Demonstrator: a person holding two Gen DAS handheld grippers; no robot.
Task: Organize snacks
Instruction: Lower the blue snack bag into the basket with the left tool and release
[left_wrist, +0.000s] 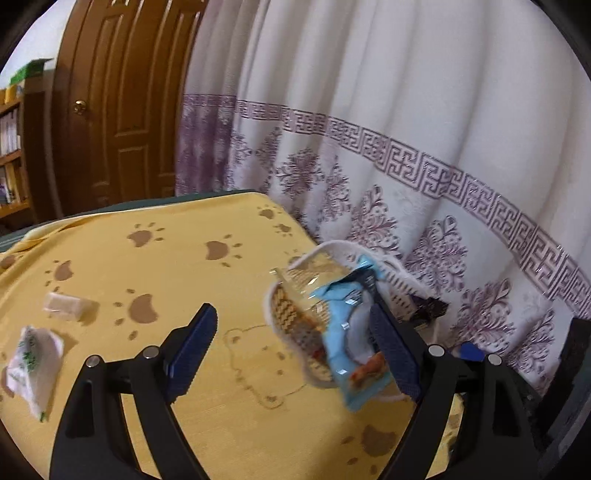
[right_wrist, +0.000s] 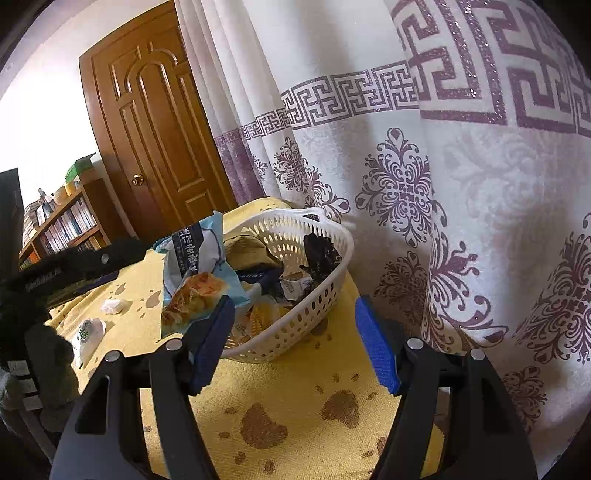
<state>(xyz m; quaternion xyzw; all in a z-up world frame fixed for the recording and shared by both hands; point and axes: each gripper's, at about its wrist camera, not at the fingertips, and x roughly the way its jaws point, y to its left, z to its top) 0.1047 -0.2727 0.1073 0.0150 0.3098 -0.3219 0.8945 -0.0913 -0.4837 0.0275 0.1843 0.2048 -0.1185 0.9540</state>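
A light-blue snack packet (left_wrist: 354, 332) hangs tilted over the white slotted basket (left_wrist: 334, 246), leaning on the right finger of my left gripper (left_wrist: 291, 314). That gripper's jaws stand wide and its left pad is far from the packet, so nothing is pinched. In the right wrist view the same packet (right_wrist: 199, 269) sits over the near-left rim of the basket (right_wrist: 314, 314), which holds several dark and pale wrappers. My right gripper (right_wrist: 293, 302) is open and empty just in front of the basket. A white-green packet (left_wrist: 33, 365) and a clear-wrapped sweet (left_wrist: 62, 306) lie on the yellow cloth.
The yellow paw-print cloth (right_wrist: 295, 387) covers the table. A white and purple curtain (right_wrist: 443, 184) hangs right behind the basket. A brown door (right_wrist: 155, 129) and a bookshelf (right_wrist: 66, 229) stand at the far left. The loose white-green packet (right_wrist: 88, 332) and sweet (right_wrist: 112, 305) lie left of the basket.
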